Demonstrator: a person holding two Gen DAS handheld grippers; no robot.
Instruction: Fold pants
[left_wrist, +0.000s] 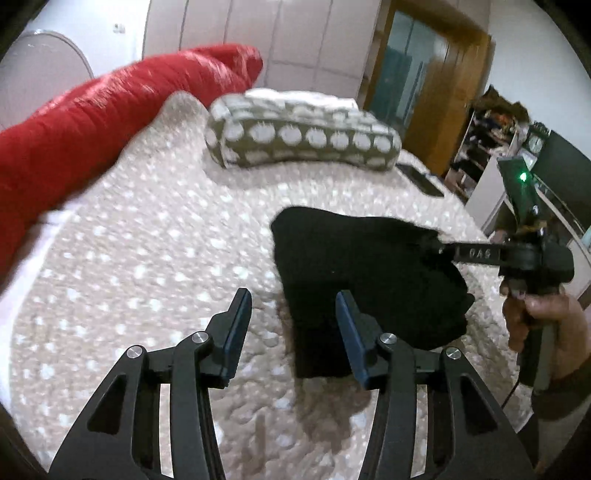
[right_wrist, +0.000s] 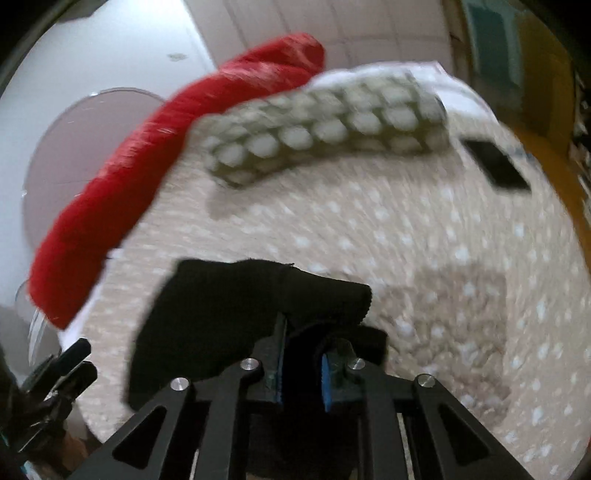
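From the left wrist view, the black pants (left_wrist: 362, 280) lie bunched on the spotted bed cover (left_wrist: 147, 258), and the left gripper (left_wrist: 293, 332) hovers with its jaws apart and empty, one finger over the fabric's near edge. The right gripper (left_wrist: 436, 248) bites the pants' far corner. From the right wrist view, the right gripper (right_wrist: 301, 369) has its jaws clamped on a fold of the pants (right_wrist: 229, 314), lifted above the bed.
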